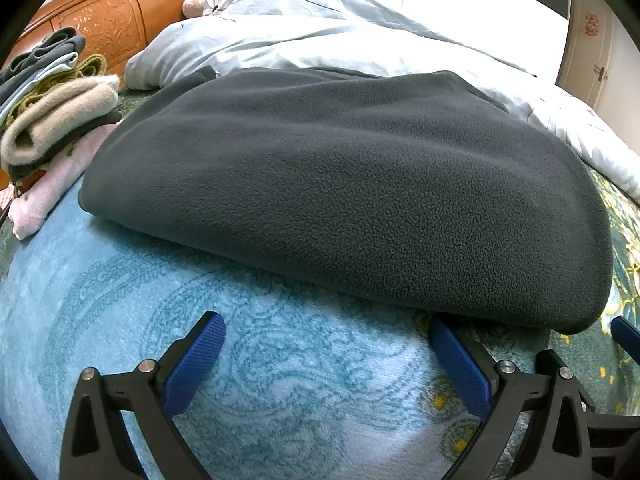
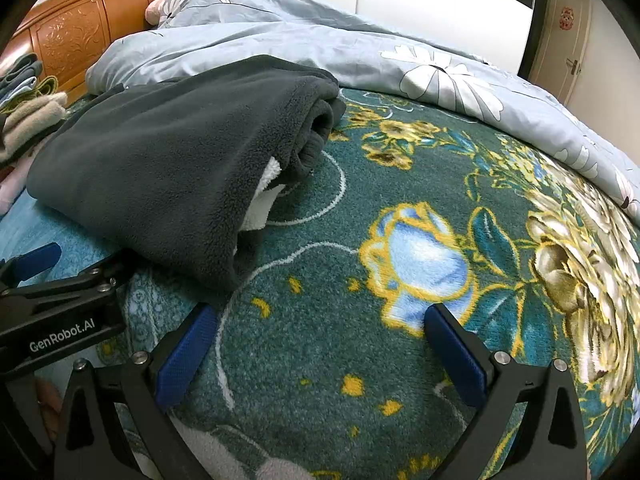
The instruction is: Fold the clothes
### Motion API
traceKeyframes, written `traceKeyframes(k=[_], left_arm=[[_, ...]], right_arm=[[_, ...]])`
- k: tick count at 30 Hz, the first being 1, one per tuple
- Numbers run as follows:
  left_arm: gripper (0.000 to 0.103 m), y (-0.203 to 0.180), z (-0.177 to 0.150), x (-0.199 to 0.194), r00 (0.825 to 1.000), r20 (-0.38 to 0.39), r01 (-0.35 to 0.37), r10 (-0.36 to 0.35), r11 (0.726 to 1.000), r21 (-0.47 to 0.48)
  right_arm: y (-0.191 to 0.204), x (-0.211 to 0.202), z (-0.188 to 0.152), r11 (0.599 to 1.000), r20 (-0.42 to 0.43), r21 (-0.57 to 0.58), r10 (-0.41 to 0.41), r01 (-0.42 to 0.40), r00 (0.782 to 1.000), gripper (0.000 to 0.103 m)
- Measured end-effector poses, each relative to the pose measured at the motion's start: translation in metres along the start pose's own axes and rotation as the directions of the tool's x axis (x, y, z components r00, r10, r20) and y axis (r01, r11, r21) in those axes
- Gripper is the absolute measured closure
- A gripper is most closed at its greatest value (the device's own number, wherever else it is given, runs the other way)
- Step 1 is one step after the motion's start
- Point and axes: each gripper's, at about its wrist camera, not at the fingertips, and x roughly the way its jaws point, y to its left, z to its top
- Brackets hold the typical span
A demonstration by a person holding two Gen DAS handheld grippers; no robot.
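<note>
The folded dark grey fleece garment [image 1: 340, 184] lies on the bed's patterned blanket [image 2: 400, 184], just ahead of the left gripper [image 1: 326, 334] and ahead-left of the right gripper [image 2: 320, 324], both with fingers spread apart and holding nothing.

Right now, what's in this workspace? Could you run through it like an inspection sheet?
Surface: bed blanket, teal with flowers.
Job's things: dark fleece, folded, white lining showing at its open end.
Clutter: pile of folded clothes beside the fleece, near the headboard.
Grippers: left gripper open, empty, close to the fleece's near edge; right gripper open, empty, over bare blanket.
Cables: nothing seen.
Surroundings: pale duvet bunched behind; door at the far right.
</note>
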Motion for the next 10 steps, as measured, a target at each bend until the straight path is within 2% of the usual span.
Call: traceKeyframes(k=[10], left_arm=[[0.0,0.015,-0.003,-0.012,1.0,0.0,0.002,-0.002,1.0,-0.002]], right_arm=[[-0.001,0.0,0.0,1.0,0.002,0.001,0.0,0.0,1.0,0.0]])
